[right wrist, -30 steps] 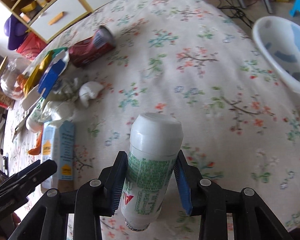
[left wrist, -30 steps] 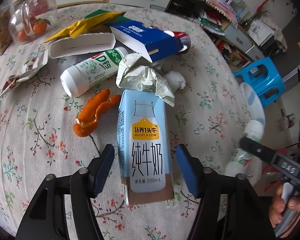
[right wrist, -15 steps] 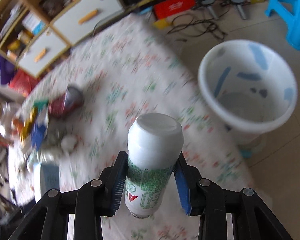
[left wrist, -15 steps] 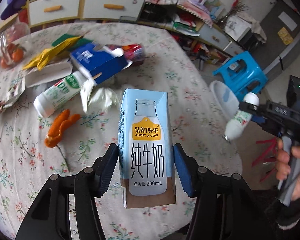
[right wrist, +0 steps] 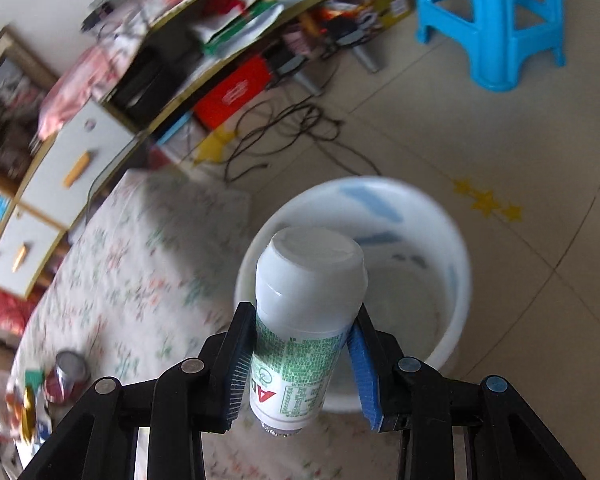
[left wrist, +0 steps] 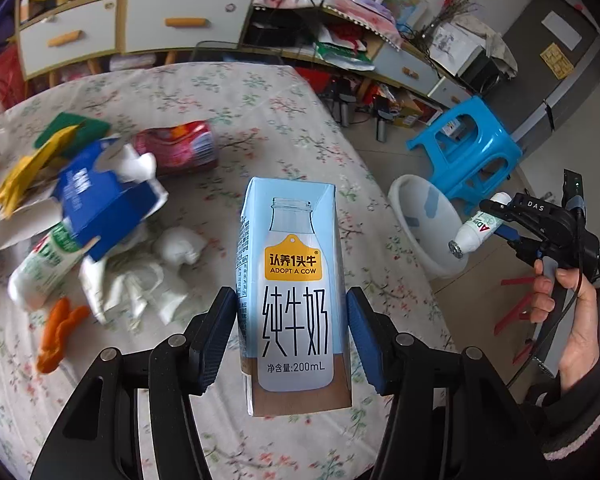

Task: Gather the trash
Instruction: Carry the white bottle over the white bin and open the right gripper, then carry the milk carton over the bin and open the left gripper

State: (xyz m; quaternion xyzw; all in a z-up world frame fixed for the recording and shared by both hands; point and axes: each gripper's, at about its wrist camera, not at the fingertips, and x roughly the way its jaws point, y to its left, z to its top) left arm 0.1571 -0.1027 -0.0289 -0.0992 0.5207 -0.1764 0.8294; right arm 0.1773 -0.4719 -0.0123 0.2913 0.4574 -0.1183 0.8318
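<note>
Left gripper (left wrist: 291, 332): jaws clamped on upright milk carton (left wrist: 293, 288), held above the floral worktop (left wrist: 260, 128). Right gripper (right wrist: 300, 354): jaws gripping white yogurt bottle (right wrist: 306, 308) over the white bin (right wrist: 452, 264) on the floor beside the worktop; bin contents unclear. Beyond, on the worktop: crumpled paper (left wrist: 134, 284), blue box (left wrist: 100, 204), red can (left wrist: 178, 152).
</note>
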